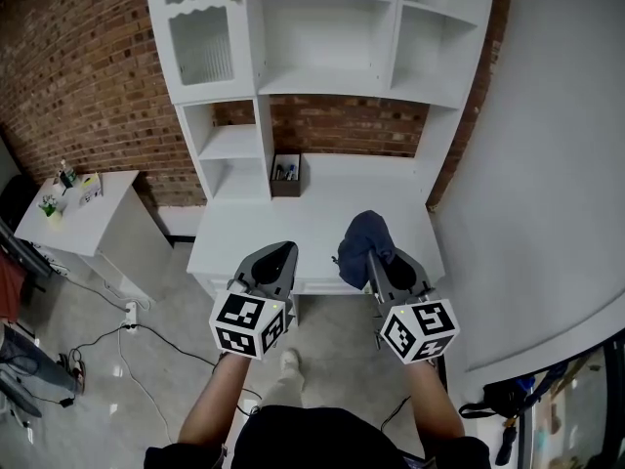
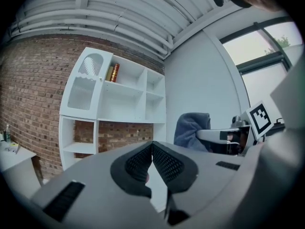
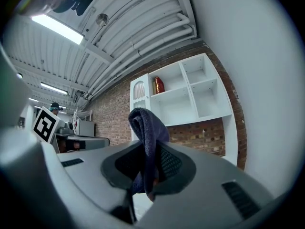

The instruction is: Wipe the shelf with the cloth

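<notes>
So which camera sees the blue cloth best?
The right gripper view: the cloth fills the middle, pinched upright between the shut jaws. The head view shows it as a dark bundle at the tip of the right gripper, over the white desk. The left gripper view shows it from the side, farther off.

A white table [image 1: 293, 234] stands against the brick wall [image 1: 88, 76], with a white shelf unit [image 1: 322, 84] rising from its back. A small brown box [image 1: 285, 176] sits on the table under the unit. A red can [image 3: 157, 85] stands on an upper shelf.
</notes>
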Available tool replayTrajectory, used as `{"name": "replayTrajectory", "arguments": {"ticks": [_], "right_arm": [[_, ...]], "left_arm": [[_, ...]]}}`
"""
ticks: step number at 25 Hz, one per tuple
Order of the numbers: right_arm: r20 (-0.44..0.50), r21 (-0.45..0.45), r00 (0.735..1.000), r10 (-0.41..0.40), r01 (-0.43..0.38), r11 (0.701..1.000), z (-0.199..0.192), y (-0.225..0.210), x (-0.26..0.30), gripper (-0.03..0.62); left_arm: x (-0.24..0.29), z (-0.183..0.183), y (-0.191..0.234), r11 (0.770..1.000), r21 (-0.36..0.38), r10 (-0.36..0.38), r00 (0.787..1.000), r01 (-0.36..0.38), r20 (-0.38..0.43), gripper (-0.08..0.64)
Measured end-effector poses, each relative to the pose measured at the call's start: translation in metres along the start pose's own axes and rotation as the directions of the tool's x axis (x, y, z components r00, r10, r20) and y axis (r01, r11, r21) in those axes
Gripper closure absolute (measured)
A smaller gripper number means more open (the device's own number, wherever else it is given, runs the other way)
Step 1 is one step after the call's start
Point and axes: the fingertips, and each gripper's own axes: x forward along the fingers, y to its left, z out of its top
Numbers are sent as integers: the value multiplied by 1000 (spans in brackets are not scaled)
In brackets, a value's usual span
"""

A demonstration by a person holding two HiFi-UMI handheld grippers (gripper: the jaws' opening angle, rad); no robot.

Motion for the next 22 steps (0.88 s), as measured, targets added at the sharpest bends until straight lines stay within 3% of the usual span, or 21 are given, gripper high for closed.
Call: {"name": "replayTrajectory", "arguments": {"ticks": [10,22], "right_arm": [[-25,-5,1000,1,-1,1000,-12,-25,86,523],[-37,-39,999,-10,9,999,6,-42,204,523]], "left_arm": [[67,-7,61,1000,-22,-11,1000,11,-10,543],[146,19,146,997,-40,-58,998,59,13,543]]}}
